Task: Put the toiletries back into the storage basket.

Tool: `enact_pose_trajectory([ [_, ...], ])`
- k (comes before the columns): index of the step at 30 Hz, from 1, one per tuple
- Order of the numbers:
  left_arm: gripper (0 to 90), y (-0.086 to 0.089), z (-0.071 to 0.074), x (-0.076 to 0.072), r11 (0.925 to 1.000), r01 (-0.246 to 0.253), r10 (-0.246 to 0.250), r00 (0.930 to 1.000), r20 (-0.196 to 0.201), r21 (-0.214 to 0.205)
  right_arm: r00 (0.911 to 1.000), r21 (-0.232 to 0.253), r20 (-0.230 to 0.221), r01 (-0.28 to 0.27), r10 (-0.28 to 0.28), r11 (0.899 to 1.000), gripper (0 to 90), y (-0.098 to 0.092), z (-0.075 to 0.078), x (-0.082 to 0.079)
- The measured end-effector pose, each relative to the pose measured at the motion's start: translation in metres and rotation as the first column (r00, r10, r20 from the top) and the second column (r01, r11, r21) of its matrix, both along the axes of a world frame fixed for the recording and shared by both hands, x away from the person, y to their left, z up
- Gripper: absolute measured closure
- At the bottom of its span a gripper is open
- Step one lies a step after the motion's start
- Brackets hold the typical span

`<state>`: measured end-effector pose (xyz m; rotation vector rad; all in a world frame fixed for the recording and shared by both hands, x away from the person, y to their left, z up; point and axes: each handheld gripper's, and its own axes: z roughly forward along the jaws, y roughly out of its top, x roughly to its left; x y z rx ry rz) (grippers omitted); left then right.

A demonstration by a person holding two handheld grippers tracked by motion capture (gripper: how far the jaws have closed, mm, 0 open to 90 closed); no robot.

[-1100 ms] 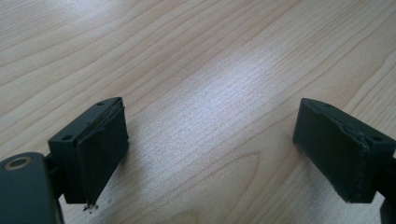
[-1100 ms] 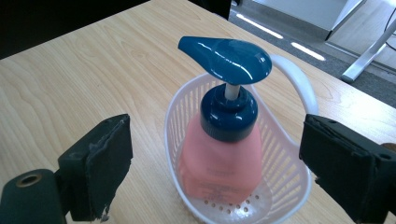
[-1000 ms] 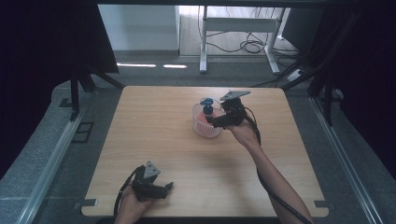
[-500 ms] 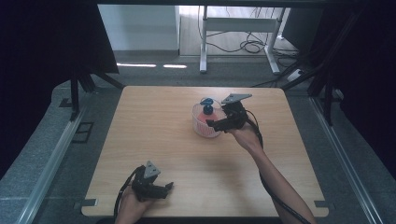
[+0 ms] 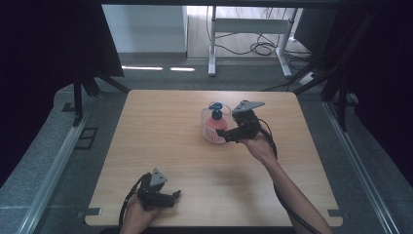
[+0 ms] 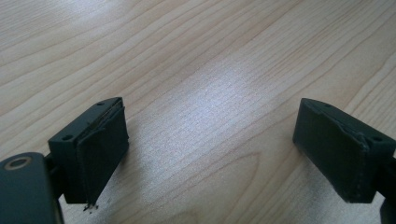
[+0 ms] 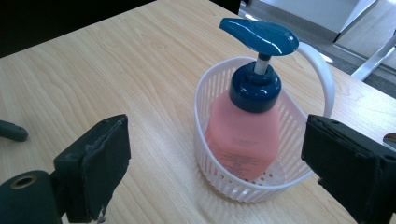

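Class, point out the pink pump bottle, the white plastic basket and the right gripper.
pink pump bottle (image 7: pixel 243 140), right gripper view, front face.
white plastic basket (image 7: pixel 292 126), right gripper view, side wall.
right gripper (image 5: pixel 228 137), high view, between fingertips.

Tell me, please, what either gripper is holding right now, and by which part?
Nothing is held. The right gripper stands open before the white basket holding the pink pump bottle; the left gripper is open over bare table.

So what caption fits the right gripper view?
Open right gripper faces a pink pump bottle standing in a white basket.
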<state>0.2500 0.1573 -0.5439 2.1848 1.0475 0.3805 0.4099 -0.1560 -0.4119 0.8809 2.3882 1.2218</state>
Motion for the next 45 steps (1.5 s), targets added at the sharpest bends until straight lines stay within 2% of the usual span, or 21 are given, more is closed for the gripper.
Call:
enact_pose_trajectory([
  [24, 9.9, -0.001, 0.000, 0.000, 1.0000, -0.005, 0.005, 1.0000, -0.001, -0.002, 0.9997, 0.026, 0.005, -0.025, 0.025, 0.999, 7.9, -0.016, -0.004, -0.029],
  [45, 9.9, -0.001, 0.000, 0.000, 1.0000, -0.006, 0.006, 1.0000, 0.000, 0.000, 0.9999, 0.002, 0.002, -0.011, 0.011, 1.000, 5.3, -0.043, -0.013, -0.056],
])
